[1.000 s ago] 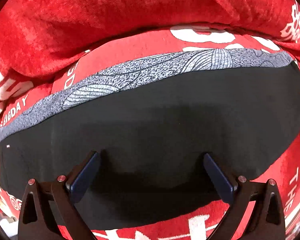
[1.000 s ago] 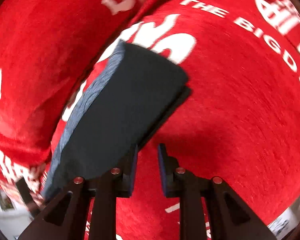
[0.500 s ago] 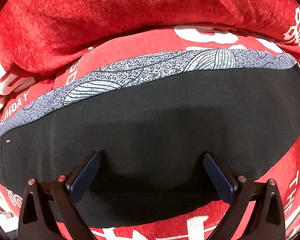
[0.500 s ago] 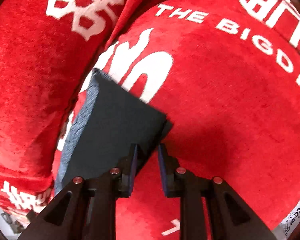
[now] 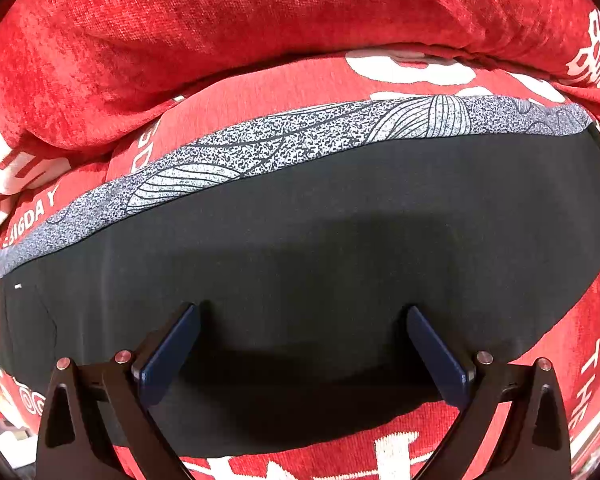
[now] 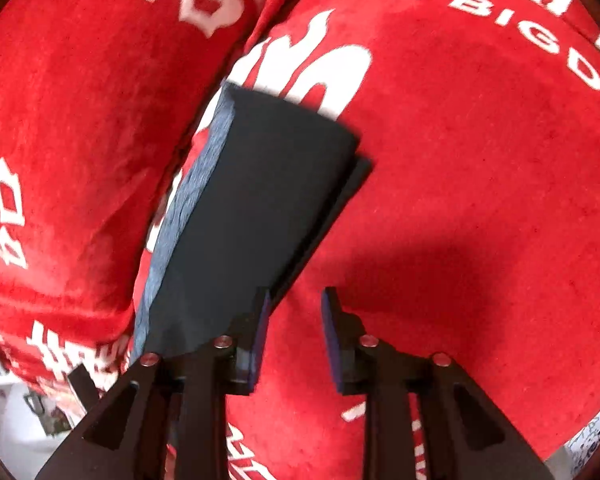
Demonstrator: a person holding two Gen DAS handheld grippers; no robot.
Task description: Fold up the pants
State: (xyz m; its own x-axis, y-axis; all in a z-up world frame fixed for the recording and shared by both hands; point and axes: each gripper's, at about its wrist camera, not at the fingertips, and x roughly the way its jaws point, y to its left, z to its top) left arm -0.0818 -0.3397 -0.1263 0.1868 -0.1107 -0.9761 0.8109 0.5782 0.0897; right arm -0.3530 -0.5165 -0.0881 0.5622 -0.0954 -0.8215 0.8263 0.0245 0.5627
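Note:
Black pants (image 5: 340,248) with a grey patterned waistband (image 5: 300,140) lie folded flat on a red sofa seat (image 5: 284,84). My left gripper (image 5: 300,312) hangs just above the black cloth, wide open, with nothing pinched between its blue pads. In the right wrist view the same folded pants (image 6: 260,200) lie as a dark slab with stacked edges on the seat. My right gripper (image 6: 294,300) is at the pants' near right edge, its jaws opening; only red cushion shows between its pads, and the left fingertip (image 6: 262,300) overlaps the folded edge.
A red back cushion (image 5: 260,12) with white lettering rises behind the pants. Red seat cushion with white print (image 6: 480,160) stretches to the right of the pants. A floor strip with papers (image 6: 592,436) shows past the sofa's front edge.
The right gripper's jaws have spread apart and it has shifted slightly along the pants' right edge. The left gripper and the pants stayed put.

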